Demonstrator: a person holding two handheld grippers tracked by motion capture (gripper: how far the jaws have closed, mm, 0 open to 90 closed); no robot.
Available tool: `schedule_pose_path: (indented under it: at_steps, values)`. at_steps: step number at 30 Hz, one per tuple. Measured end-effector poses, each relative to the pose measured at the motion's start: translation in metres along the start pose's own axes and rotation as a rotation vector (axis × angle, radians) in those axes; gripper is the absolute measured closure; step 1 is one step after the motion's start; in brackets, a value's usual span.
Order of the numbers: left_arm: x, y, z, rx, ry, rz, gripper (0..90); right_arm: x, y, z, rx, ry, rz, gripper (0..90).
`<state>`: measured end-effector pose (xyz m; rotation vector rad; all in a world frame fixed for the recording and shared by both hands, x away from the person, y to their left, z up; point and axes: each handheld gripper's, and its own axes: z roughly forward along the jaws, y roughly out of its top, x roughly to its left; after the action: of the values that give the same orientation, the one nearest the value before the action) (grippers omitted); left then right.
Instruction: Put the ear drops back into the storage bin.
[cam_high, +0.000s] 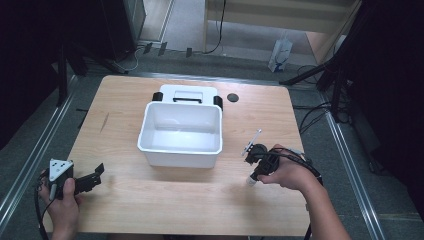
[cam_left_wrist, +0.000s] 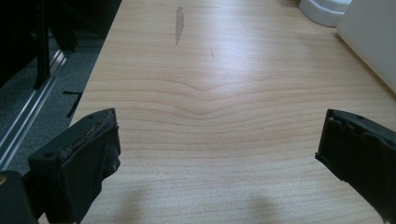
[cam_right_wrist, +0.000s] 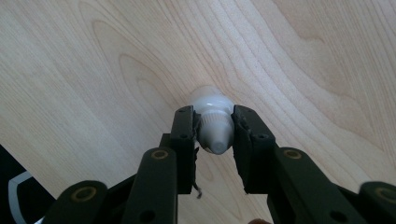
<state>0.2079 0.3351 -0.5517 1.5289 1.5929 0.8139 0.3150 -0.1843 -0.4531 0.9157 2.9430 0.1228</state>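
Observation:
A small white bottle (cam_right_wrist: 211, 103) with a ribbed cap stands on the wooden table (cam_high: 165, 200), and my right gripper (cam_right_wrist: 214, 122) is shut on its cap from above. From the high view this bottle (cam_high: 250, 182) sits right of the white bin, under the right gripper (cam_high: 254, 176), which a hand holds. My left gripper (cam_high: 96, 172) rests at the table's front left corner. Its jaws stand wide open over bare wood in the left gripper view (cam_left_wrist: 217, 140), with nothing between them.
An open white plastic bin (cam_high: 180, 147) stands mid-table, empty inside. Behind it lies a white lid (cam_high: 187, 93) with black clips. A small black disc (cam_high: 232, 97) sits on the table at the back right. The bin's wall (cam_left_wrist: 373, 42) shows at the right of the left gripper view.

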Motion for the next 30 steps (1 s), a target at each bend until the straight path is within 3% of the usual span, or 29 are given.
schedule_pose_path:
  at_steps: [10,13,23,30]
  values:
    - [0.000,0.000,0.000,0.005,0.000,0.002,0.0,-0.004,0.005,-0.003,0.024,0.021,0.028,72.1]
    - [0.000,0.000,0.000,0.004,0.001,0.000,0.0,-0.006,0.007,-0.009,0.014,0.012,-0.004,72.1]
    - [0.000,0.000,0.000,0.004,0.000,-0.004,0.0,-0.010,0.015,-0.027,-0.015,-0.010,-0.016,72.1]
    - [0.000,0.001,0.001,0.006,-0.002,0.000,0.0,-0.014,0.029,-0.049,-0.032,-0.034,-0.039,72.1]
